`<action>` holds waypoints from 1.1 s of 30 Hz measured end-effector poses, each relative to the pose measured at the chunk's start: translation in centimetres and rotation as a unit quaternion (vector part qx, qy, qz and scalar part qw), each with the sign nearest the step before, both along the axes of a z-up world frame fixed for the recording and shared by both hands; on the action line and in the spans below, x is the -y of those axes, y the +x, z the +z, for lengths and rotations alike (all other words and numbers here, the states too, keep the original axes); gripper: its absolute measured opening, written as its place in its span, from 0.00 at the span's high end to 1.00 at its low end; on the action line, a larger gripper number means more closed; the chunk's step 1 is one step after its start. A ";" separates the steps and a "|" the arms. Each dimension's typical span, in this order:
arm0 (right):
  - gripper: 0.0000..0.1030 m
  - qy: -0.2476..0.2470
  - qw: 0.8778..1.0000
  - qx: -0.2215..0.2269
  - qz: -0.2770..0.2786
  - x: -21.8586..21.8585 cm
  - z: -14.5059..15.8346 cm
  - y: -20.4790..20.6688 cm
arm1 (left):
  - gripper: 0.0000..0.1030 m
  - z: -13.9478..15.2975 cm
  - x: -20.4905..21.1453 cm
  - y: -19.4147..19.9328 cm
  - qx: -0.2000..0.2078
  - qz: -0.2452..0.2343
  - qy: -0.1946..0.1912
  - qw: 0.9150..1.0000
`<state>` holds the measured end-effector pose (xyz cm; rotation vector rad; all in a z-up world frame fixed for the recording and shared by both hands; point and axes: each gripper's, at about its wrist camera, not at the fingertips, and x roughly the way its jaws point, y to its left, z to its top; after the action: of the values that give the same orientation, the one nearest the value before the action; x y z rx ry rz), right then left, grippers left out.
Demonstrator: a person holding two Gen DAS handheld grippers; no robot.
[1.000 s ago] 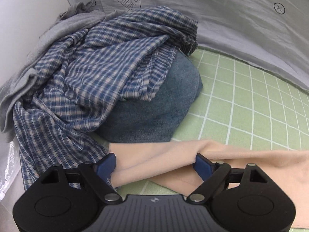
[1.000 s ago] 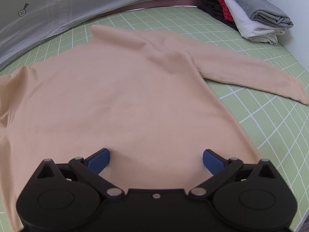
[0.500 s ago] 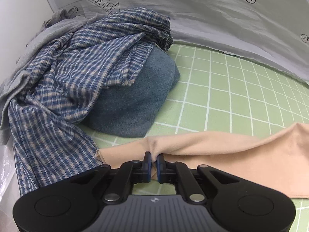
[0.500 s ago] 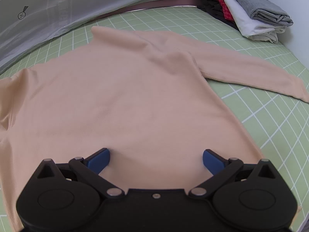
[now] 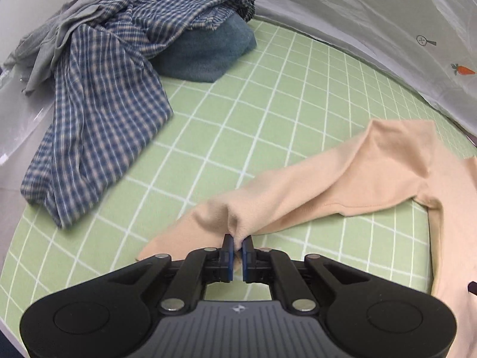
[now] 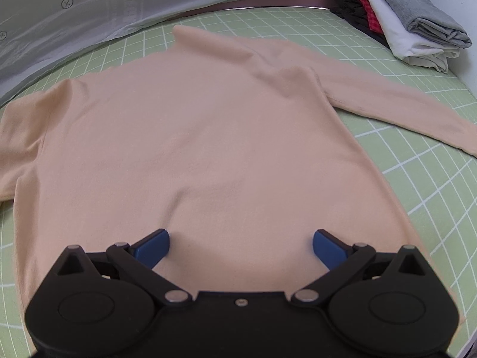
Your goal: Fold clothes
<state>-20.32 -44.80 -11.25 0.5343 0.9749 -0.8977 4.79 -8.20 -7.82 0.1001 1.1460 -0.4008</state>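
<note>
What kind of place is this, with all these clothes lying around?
Probably a clothes-folding workspace at home or in a lab. A peach sweater lies spread on a green grid mat, an unsorted pile with a checked shirt waits on one side, and folded clothes are stacked on the other.

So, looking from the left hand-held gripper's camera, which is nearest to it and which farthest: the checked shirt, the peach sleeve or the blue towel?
1. Peach sleeve: pinched in the left hand-held gripper itself.
2. Checked shirt: off to the left, trailing down the green mat.
3. Blue towel: farthest, up at the back, partly under the shirt.
</note>
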 end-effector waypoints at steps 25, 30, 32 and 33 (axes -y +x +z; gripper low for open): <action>0.00 0.015 0.996 0.002 0.091 -4.7 0.7 -5.8 | 0.89 -1.1 -5.5 -8.6 -0.091 0.069 -0.096 0.989; 0.00 0.016 0.996 -0.005 0.083 -5.5 0.6 -7.0 | 0.84 -0.9 -7.0 -7.3 -0.071 0.093 -0.088 0.989; 0.00 0.016 0.997 -0.006 0.078 -5.7 0.5 -7.1 | 0.83 -0.7 -7.5 -6.7 -0.060 0.107 -0.079 0.989; 0.00 0.016 0.997 -0.007 0.075 -5.8 0.5 -7.2 | 0.83 -0.7 -7.7 -6.4 -0.054 0.116 -0.075 0.989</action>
<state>-27.51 -39.03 -10.76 0.4758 1.0291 -0.7527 -1.64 -0.51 -8.50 -0.1867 1.2152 -0.2871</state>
